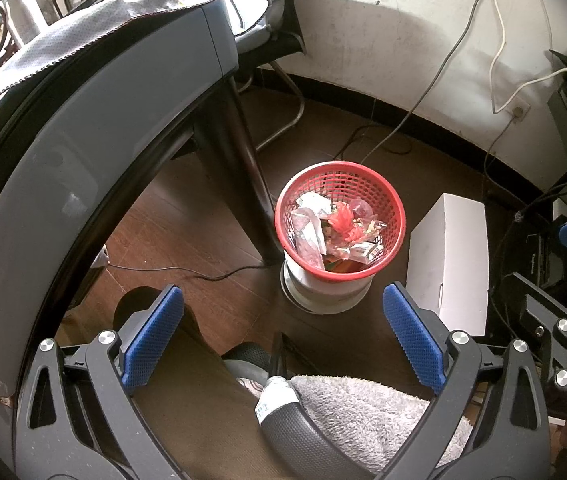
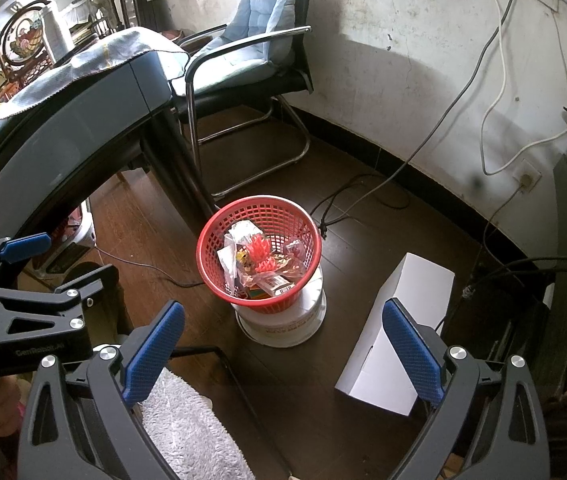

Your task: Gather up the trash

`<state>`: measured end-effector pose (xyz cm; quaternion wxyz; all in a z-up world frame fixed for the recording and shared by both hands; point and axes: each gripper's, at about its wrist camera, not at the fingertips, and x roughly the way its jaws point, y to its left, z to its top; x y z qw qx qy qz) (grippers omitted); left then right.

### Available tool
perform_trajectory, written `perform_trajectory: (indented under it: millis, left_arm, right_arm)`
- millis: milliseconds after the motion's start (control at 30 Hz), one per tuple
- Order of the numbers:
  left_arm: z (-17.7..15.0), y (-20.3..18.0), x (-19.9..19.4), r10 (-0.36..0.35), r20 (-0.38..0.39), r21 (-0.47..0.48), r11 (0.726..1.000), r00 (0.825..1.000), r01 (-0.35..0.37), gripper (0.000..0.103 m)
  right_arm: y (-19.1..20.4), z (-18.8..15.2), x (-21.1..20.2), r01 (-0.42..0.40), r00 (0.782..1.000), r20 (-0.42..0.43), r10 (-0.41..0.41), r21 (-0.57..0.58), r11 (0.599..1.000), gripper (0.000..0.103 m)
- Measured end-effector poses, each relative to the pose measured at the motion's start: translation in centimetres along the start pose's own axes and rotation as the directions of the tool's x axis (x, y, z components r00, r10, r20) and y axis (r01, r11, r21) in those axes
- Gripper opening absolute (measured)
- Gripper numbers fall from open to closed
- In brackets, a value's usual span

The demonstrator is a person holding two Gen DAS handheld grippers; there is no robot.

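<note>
Grey towel (image 2: 187, 428) lies nearest; red basket (image 2: 211, 252) sits on dark wood floor (image 2: 283, 380).

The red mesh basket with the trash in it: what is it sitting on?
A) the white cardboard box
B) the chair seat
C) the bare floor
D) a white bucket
D: the red mesh basket rests on top of a white bucket, with the white cardboard box lying apart on the floor.

The red basket (image 2: 207, 256) is glossy plastic mesh holding crinkled clear wrappers (image 2: 259, 276). The floor (image 2: 143, 232) is dark polished wood. The white box (image 2: 415, 292) is matt cardboard; the grey towel (image 2: 191, 432) is fluffy cloth.
</note>
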<state>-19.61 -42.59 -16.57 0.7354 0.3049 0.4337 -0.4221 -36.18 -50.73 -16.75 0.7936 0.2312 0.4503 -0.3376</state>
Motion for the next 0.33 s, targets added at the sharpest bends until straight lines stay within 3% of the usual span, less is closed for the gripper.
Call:
perform_trajectory:
  millis: [333]
  left_arm:
    - [-0.04, -0.33, -0.10, 0.018, 0.019, 0.019, 1.000, 1.000, -0.018, 0.096]
  right_arm:
    - [0.62, -0.06, -0.10, 0.000, 1.000, 0.001, 0.000, 0.002, 1.000, 0.097]
